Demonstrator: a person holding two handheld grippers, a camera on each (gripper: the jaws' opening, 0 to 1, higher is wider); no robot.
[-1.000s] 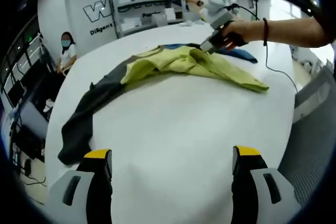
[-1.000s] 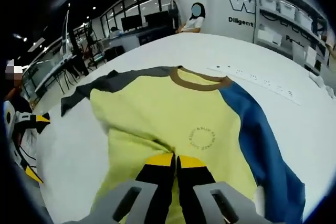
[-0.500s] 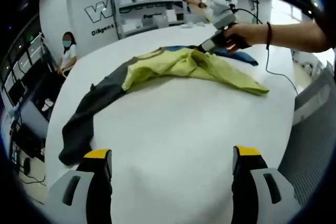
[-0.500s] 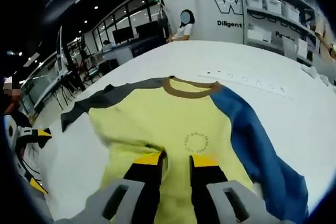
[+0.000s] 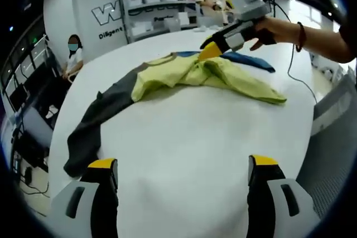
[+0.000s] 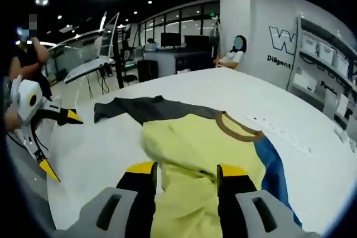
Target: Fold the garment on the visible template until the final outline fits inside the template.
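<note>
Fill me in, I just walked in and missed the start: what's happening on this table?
A person is folding a shirt on a white table using a handheld gripper in each hand. The right gripper is open and lifted just above the bunched yellow body. The left gripper is open, off the cloth, near the table's edge. The grey sleeve lies stretched out and the blue sleeve is unfolded, so folding is far from done.

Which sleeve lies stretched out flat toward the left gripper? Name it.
The grey sleeve: it runs out long across the white table toward the left gripper. The blue sleeve lies on the far side, under the right gripper.
</note>
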